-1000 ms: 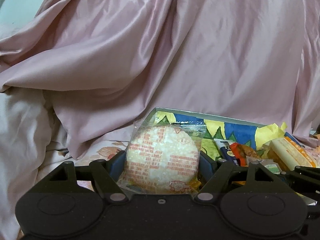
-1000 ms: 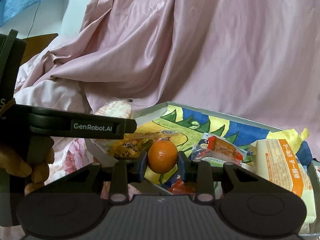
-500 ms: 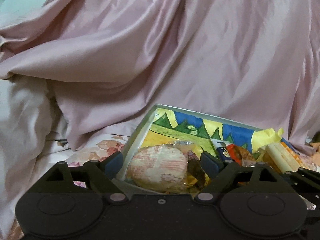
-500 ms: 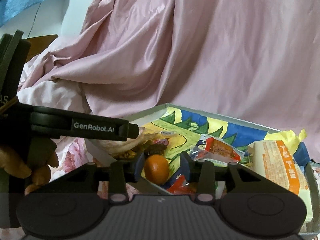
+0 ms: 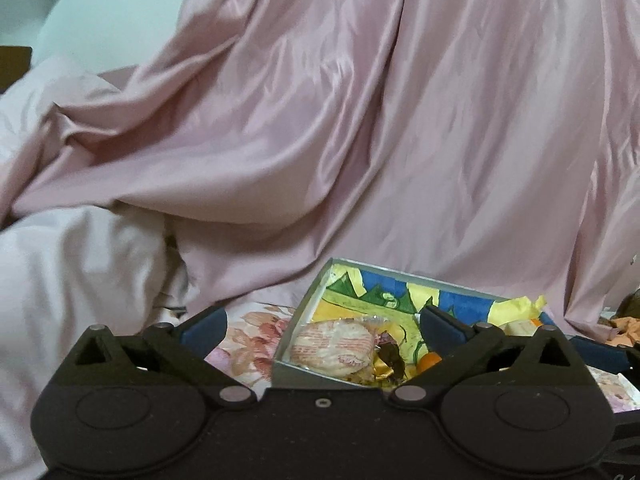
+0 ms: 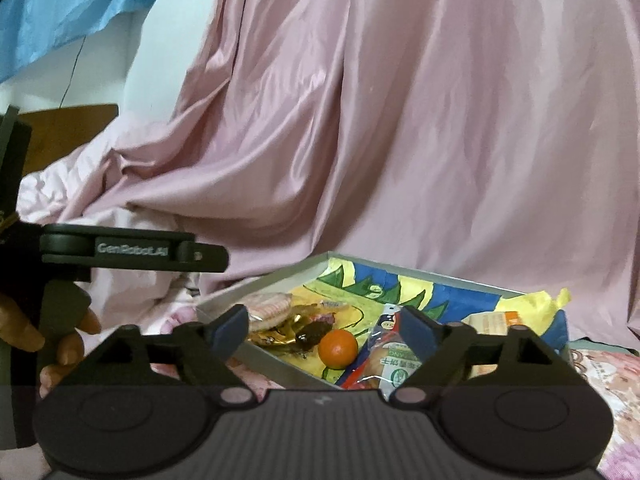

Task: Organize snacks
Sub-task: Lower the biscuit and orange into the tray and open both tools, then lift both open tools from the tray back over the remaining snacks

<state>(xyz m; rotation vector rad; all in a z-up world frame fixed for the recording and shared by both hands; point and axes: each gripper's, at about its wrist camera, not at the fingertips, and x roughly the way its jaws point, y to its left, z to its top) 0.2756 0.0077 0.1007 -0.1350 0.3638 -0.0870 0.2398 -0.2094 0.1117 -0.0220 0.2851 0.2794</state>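
Observation:
A shallow box (image 5: pixel 298 320) (image 6: pixel 256 286) with a colourful drawn lining lies on the bed. In it lie a round rice cracker packet (image 5: pixel 334 348) (image 6: pixel 268 308), an orange (image 6: pixel 338 348) (image 5: pixel 428 360), a gold-wrapped dark snack (image 6: pixel 308 332), a red and green packet (image 6: pixel 390 356) and a yellow biscuit pack (image 6: pixel 492 320). My left gripper (image 5: pixel 322 324) is open and empty, drawn back from the box's near left corner. My right gripper (image 6: pixel 326 326) is open and empty, just in front of the orange. The left gripper's side (image 6: pixel 120 252) shows in the right wrist view.
A pink satin quilt (image 5: pixel 360 120) (image 6: pixel 400 120) is heaped behind the box. A floral sheet (image 5: pixel 248 336) (image 6: pixel 600 376) covers the bed. A white pillow (image 5: pixel 80 272) lies left. A blue cloth (image 6: pixel 60 12) hangs at top left.
My left gripper opened, let the rice cracker packet drop into the box and drew back. My right gripper opened, let the orange drop into the box and drew back.

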